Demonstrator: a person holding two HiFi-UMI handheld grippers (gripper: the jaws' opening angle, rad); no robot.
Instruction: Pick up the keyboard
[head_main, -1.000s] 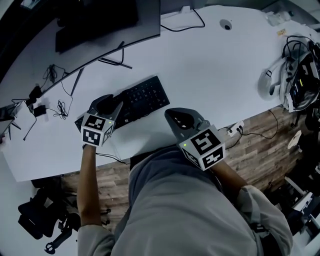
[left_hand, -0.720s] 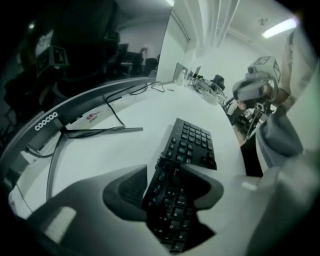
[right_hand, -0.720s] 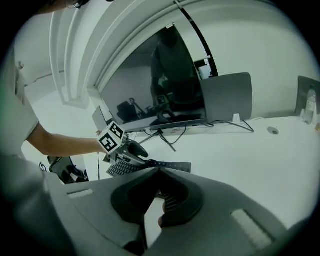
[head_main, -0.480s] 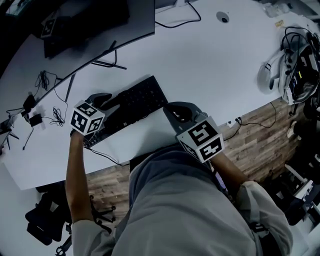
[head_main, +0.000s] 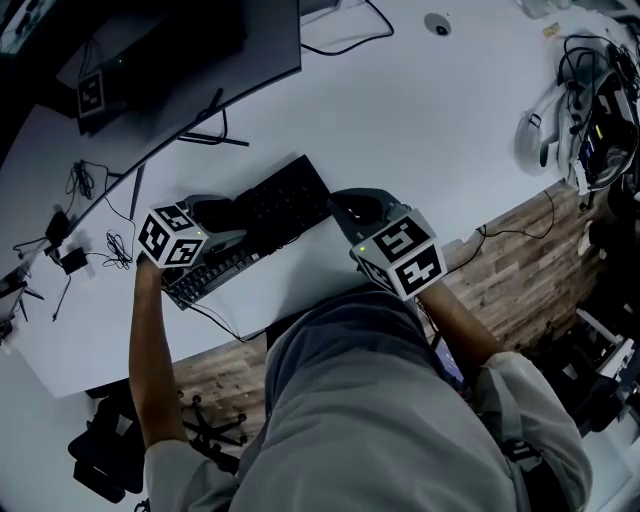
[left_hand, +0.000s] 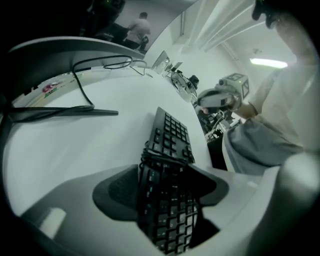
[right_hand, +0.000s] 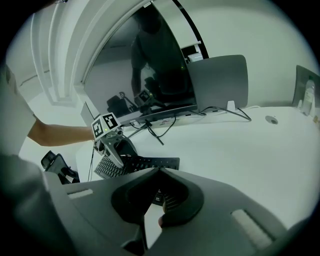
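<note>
The black keyboard (head_main: 270, 212) lies slanted on the white desk (head_main: 420, 120), a cable wound round its middle. My left gripper (head_main: 222, 232) sits over its left part. In the left gripper view the keyboard (left_hand: 167, 200) fills the gap between the two dark pads (left_hand: 116, 189), so the gripper is shut on it. My right gripper (head_main: 350, 208) is shut and holds nothing. It hovers just off the keyboard's right end. In the right gripper view its jaws (right_hand: 159, 175) meet, with the keyboard (right_hand: 145, 164) and the left gripper (right_hand: 114, 149) behind them.
A curved monitor (head_main: 190, 50) and its stand take up the desk's far left. Loose cables (head_main: 100, 245) lie left of the keyboard. Headphones and tangled wires (head_main: 585, 120) sit at the right end. The desk's near edge (head_main: 300, 315) runs just below the keyboard, over a wood floor (head_main: 520, 270).
My left gripper has tipped steeply downward and sunk onto the keyboard's left part. My right gripper has come down and moved nearer to the keyboard's right end, still shut.
</note>
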